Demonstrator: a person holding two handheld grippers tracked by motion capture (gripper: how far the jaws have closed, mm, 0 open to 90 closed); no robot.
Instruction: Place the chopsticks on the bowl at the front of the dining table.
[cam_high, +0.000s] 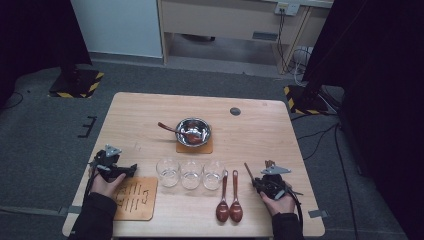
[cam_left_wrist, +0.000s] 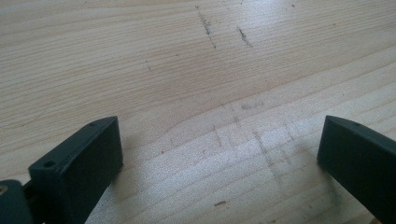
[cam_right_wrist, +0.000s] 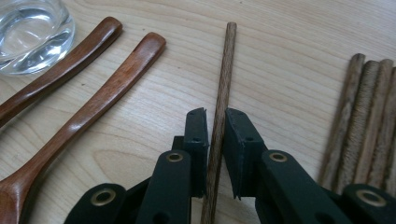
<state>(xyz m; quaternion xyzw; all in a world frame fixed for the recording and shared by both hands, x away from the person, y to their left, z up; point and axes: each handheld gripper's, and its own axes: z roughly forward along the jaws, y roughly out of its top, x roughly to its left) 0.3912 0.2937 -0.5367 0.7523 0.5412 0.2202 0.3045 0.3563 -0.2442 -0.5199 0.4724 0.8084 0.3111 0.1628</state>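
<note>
Right claw: clamping a single chopstick between narrowed jaws, gripping near its lower part.
Chopstick axis: running straight ahead along the jaws, tip pointing away from the claw, shaft lying low over the table.
Beside the claw: remaining chopsticks lying bundled just to its right, parallel; two wooden spoons slanting off to its left, a glass cup beyond them.
Left claw: gaping wide over bare wood, holding nothing, sitting well apart from the sticks.
Farther ahead: steel bowl resting beyond the cups.
Nearer hand: right, already gripping; likely lifting next.
</note>
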